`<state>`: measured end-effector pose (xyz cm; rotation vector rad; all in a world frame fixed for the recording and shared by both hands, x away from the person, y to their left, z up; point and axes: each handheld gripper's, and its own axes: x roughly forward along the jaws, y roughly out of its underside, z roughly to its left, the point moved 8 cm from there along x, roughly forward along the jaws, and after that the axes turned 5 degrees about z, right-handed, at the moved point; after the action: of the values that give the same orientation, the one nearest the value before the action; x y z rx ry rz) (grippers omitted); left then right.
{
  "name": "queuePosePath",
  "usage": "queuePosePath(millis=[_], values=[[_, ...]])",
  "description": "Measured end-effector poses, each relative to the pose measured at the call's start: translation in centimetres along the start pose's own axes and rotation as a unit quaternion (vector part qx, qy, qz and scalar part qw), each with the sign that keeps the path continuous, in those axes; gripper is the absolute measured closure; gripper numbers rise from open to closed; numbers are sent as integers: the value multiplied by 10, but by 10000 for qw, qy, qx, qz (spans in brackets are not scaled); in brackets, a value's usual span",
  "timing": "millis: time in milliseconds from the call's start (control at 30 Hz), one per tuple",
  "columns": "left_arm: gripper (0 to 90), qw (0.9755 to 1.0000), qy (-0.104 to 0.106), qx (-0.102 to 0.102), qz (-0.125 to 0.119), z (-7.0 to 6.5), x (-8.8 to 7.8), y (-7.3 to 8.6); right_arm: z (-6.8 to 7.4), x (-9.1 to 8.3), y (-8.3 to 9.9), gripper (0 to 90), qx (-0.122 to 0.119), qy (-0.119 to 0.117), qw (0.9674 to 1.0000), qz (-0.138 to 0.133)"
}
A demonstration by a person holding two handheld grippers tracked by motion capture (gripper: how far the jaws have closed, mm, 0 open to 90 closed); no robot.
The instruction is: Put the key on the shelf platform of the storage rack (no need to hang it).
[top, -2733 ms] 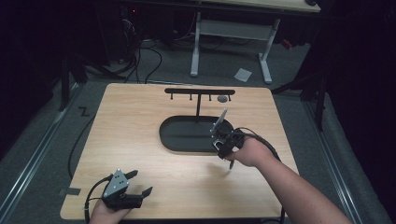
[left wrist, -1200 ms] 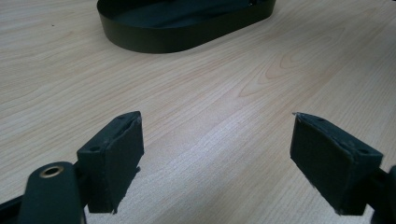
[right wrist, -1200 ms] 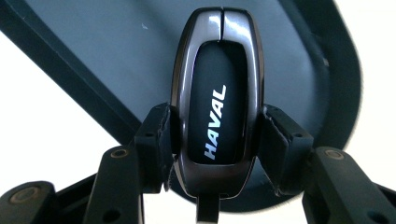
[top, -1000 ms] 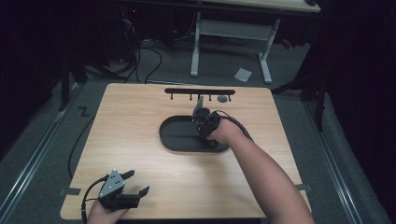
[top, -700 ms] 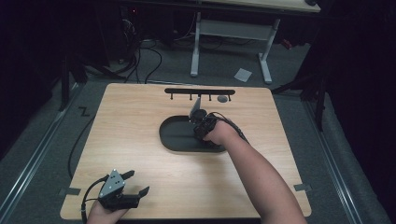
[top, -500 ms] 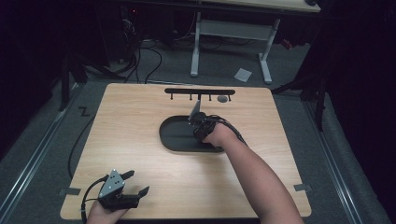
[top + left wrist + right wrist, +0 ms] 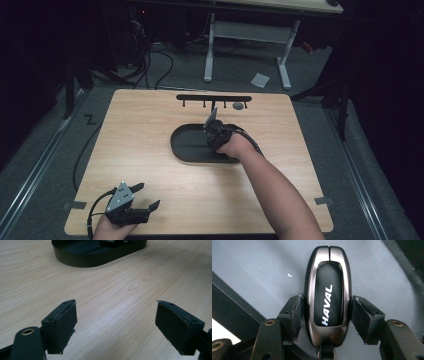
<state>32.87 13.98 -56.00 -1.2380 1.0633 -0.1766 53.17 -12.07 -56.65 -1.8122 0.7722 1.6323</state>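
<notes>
My right claw (image 7: 327, 315) is clamped on a car key fob (image 7: 327, 295) — silver rim, black face with white "HAVAL" lettering — with one jaw pressed against each of its long sides, and a small loop showing at the fob's lower end. In the high view I see that claw (image 7: 214, 125) held over the far part of a black oval tray (image 7: 187, 145) at the middle of the desk (image 7: 140, 130), its grey plate tilted up. Just beyond the tray, near the desk's far edge, stands a black rack with hooks (image 7: 214, 98), and a small grey round thing (image 7: 238, 105) hangs or lies by its right end — I cannot tell which. My left claw (image 7: 142, 197) sits at the near left corner of the desk, well apart from the tray, jaws spread wide with nothing between them but bare wood.
</notes>
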Motion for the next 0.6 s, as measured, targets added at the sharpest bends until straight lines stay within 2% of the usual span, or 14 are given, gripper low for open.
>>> queuePosePath(millis=[33,100,267,367,433,533,600], values=[[183,10000,3,-1,0,0,0,0,0,-1,0,418,34,15,10000,-13],[183,10000,-2,-5,-12,0,0,0,0,-5,-1,405,-66,35,9999,-109],[183,10000,8,10,-3,-1,1,0,5,-16,0,391,-137,123,9994,-297],[183,10000,25,32,19,-2,3,-1,9,-24,2,388,-95,152,9988,-465],[183,10000,30,42,22,-2,3,-1,10,-29,4,388,-165,183,9979,-607],[183,9999,44,70,57,-3,4,-1,11,-35,8,388,-84,179,9969,-756],[183,10000,39,63,54,-3,4,-1,11,-38,11,388,-149,175,9961,-856]])
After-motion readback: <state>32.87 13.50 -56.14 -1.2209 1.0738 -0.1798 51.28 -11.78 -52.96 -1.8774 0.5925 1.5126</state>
